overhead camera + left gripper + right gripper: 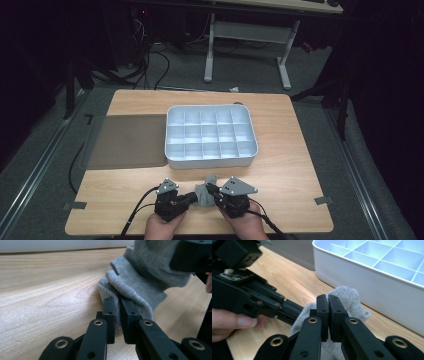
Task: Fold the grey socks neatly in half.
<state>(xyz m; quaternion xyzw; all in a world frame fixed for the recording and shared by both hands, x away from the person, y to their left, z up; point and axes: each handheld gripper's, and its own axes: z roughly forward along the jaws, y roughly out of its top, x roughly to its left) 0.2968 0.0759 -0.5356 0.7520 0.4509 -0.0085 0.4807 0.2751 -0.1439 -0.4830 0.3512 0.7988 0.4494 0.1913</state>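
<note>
A grey ribbed-knit sock [204, 194], bunched and creased, lies at the near edge of the wooden table [280, 135], between the two tools. The left gripper [117, 305] pinches its folded edge; the right gripper [328, 304] is clamped on its other end. The white divided tray [211, 136] stands just beyond, with bare table to either side. The sock's long axis runs left to right between the grippers.
</note>
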